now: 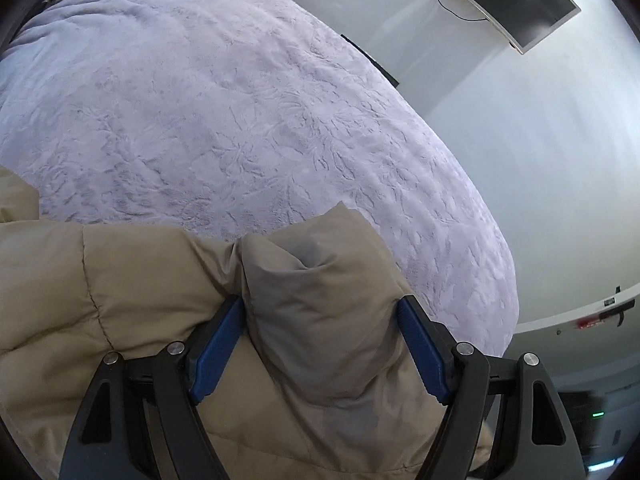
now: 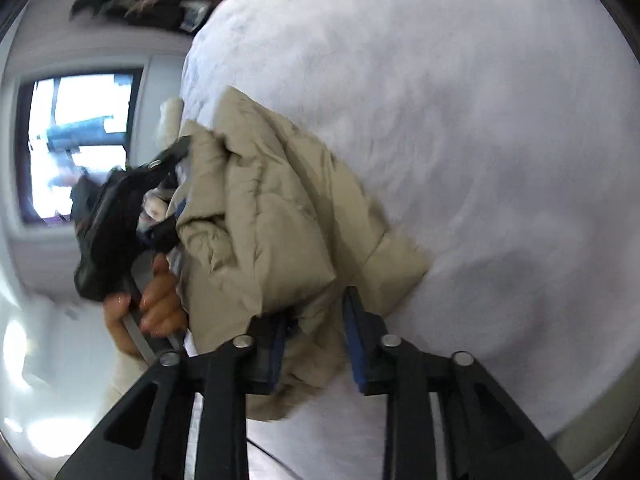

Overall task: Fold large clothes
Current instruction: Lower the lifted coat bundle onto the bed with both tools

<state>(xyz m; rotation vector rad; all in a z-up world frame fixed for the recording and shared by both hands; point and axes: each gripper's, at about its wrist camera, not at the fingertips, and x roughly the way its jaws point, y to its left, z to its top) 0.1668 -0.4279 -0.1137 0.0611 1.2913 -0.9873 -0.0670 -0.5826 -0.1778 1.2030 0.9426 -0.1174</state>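
1. Beige quilted nylon, puffy and slippery: the padded jacket [image 1: 132, 300] lies bunched at the near edge of a pale lilac plush bedspread [image 1: 240, 100]; most of the bed beyond it, to the far side and right, is bare.
2. The left gripper [image 1: 320, 340] has a thick fold of the jacket between its blue pads [image 1: 216, 344]; the jaws stand fairly wide, pressed against the bulging fabric, so it appears to be gripping that fold.
3. The right gripper [image 2: 316, 340] pinches another part of the jacket [image 2: 272, 208], a narrower tuck; this view is motion-blurred, so how firm the hold is cannot be judged; the person's left hand [image 2: 156, 300] shows at the left, on the other tool's handle.
4. To fold well, I judge both holds should stay level and taut; carry the garment farther onto the bedspread, clear of the edge; lay it flat before creasing, since trapped air in the padding will spring a loose fold open; release only once the layers rest aligned.
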